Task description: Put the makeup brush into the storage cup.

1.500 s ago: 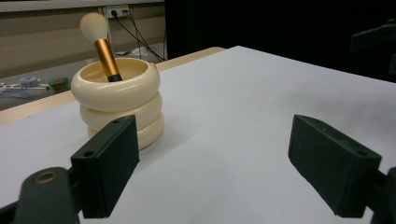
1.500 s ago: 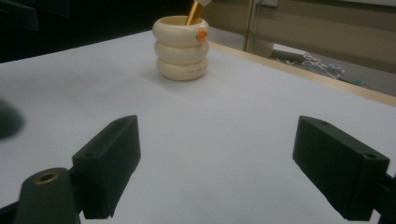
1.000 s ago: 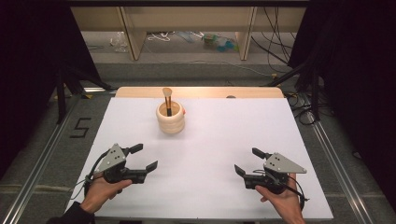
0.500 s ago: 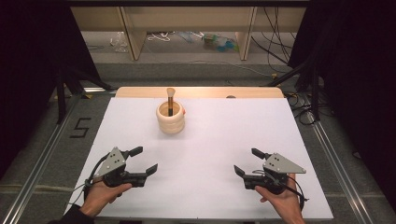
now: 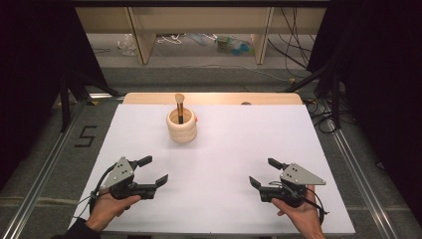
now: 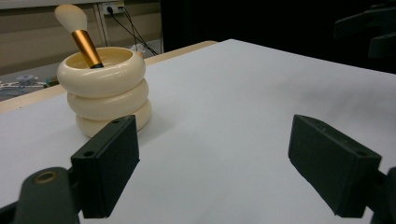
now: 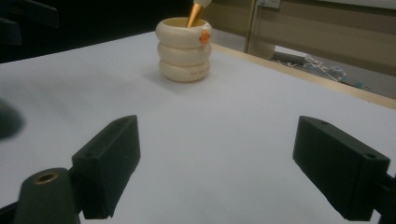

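I hold my left gripper (image 5: 153, 171) low over the near left part of the white table (image 5: 239, 149), jaws spread wide with nothing between them, and my right gripper (image 5: 264, 173) sits the same way on the near right, also wide apart and empty. From either one, the thing to go for lies ahead and toward the middle: a cream ribbed holder (image 5: 181, 126) standing well apart from both, near the far edge of the white surface, with a makeup brush (image 5: 179, 106) standing in it. The left gripper looks the nearer of the two, since the holder sits left of the table's centre line. In the left gripper view the holder (image 6: 105, 88) is up and to the left of the jaws, and the brush (image 6: 80, 34) leans, bristles up, its long axis close to upright. In the right gripper view the holder (image 7: 185, 49) is ahead, with a small orange mark on its rim; the brush (image 7: 197, 12) is cut off by the top edge there. The handle's lower part is hidden inside the holder, so I cannot tell its length.
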A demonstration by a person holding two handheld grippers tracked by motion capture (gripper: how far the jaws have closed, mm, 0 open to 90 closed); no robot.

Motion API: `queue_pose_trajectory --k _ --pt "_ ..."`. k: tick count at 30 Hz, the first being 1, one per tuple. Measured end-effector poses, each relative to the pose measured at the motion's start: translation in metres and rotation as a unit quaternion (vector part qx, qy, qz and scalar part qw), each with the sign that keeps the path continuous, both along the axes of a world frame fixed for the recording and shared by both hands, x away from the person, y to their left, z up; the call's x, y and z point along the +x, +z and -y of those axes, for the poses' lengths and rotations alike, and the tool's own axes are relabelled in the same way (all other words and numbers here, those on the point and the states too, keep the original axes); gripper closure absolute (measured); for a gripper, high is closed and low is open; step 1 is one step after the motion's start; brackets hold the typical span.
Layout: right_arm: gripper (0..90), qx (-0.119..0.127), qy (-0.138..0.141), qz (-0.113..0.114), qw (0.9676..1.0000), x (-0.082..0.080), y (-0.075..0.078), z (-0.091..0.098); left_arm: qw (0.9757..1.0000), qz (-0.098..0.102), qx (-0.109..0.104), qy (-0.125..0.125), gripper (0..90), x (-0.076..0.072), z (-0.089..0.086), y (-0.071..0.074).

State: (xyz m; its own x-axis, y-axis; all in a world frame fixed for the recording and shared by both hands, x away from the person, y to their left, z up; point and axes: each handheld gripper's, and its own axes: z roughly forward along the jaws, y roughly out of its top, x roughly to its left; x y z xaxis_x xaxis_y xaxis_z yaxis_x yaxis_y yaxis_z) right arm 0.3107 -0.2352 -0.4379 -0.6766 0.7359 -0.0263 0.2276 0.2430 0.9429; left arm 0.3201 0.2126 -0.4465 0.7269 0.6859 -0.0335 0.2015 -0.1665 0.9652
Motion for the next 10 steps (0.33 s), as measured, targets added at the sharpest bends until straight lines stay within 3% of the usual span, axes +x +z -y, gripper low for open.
queue_pose_trajectory --k 2,3,4,10 --pt "15.7 -0.003 -0.001 -0.001 1.0000 -0.0002 0.0003 0.0004 1.0000 0.000 0.000 0.000 16.2 0.0001 0.0000 0.0000" --pt "15.7 -0.004 -0.001 0.011 0.9999 0.0012 0.0000 0.0007 1.0000 0.001 0.000 0.000 16.2 0.0001 0.0000 0.0000" --pt "15.7 0.000 0.001 -0.001 1.0000 -0.0001 0.0001 0.0001 1.0000 0.001 0.001 0.000 16.2 0.0001 -0.0001 0.0000" --pt "15.7 -0.004 -0.002 -0.001 1.0000 -0.0001 0.0002 0.0003 1.0000 0.003 -0.002 0.002 16.2 0.0007 -0.0008 0.0002"
